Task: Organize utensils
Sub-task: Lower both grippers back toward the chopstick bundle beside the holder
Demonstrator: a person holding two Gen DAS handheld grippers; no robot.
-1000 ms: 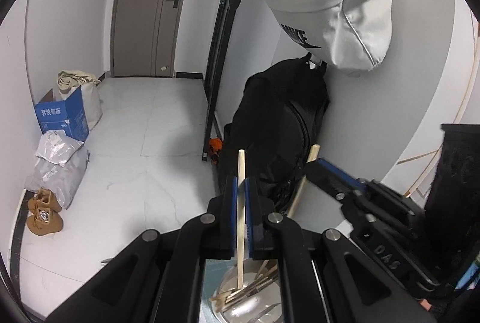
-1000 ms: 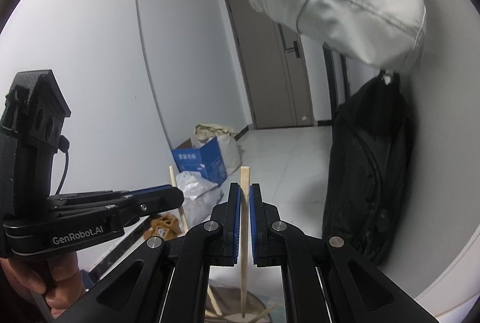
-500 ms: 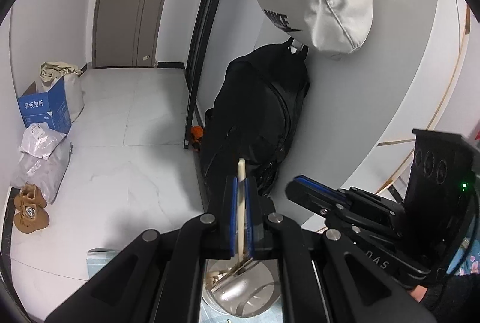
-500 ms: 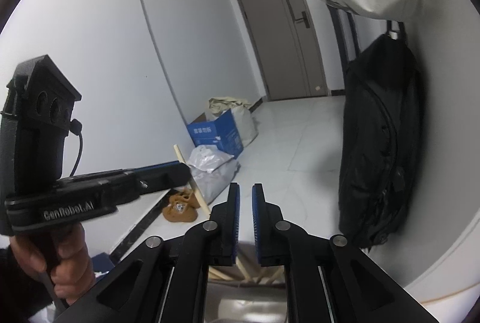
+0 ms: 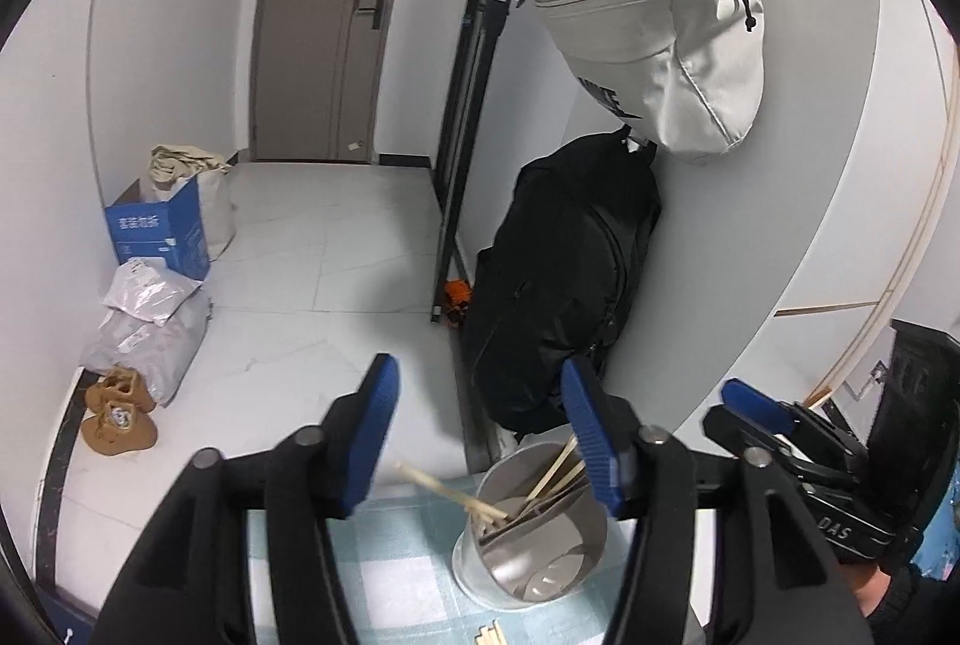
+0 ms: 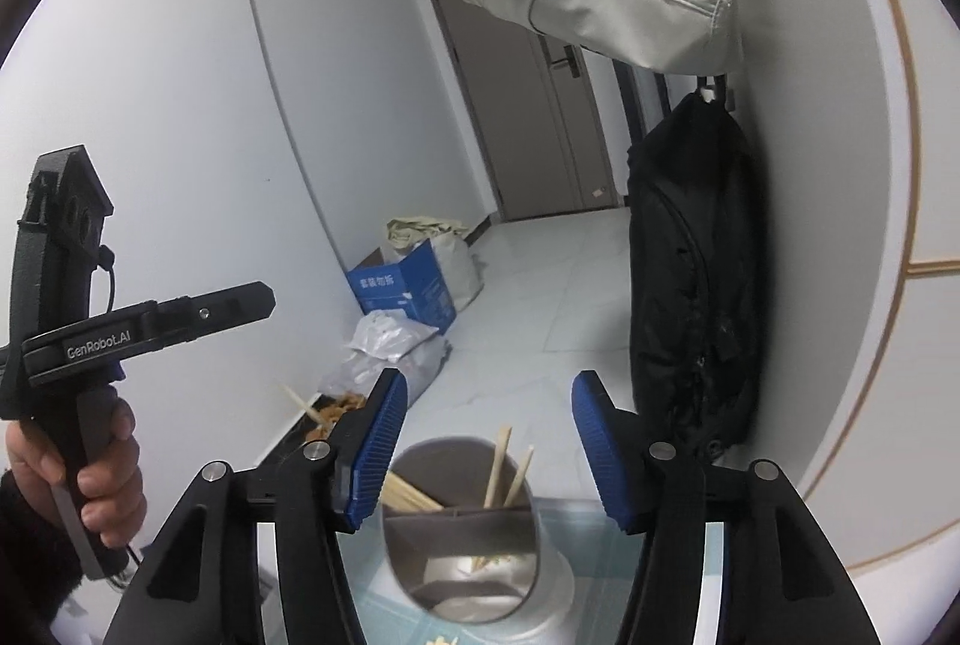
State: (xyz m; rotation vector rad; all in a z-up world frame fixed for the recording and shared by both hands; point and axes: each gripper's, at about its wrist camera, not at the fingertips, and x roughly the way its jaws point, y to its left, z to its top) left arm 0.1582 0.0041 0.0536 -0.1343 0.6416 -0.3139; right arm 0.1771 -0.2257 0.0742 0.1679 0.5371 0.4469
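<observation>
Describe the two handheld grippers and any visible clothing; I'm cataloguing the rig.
Both grippers, left and right, are matte black with ribbed blue pads on the fingers and silver pivot screws. The left carries white "GenRobot.AI" lettering and a thin black cable. A dark fuzzy sleeve shows.

Metal holder (image 5: pixel 528 543) stands on checked cloth (image 5: pixel 384 567) at table edge, below and ahead of my two grippers. Chopsticks (image 6: pixel 507 468) lean inside holder, split by divider (image 6: pixel 456 519). Backpack (image 5: pixel 564 279) hangs on wall right of holder, pale bag (image 5: pixel 654 27) above it. Box (image 5: pixel 159 234) and parcels (image 5: pixel 147 327) sit on floor far left; door (image 5: pixel 327 15) behind.
</observation>
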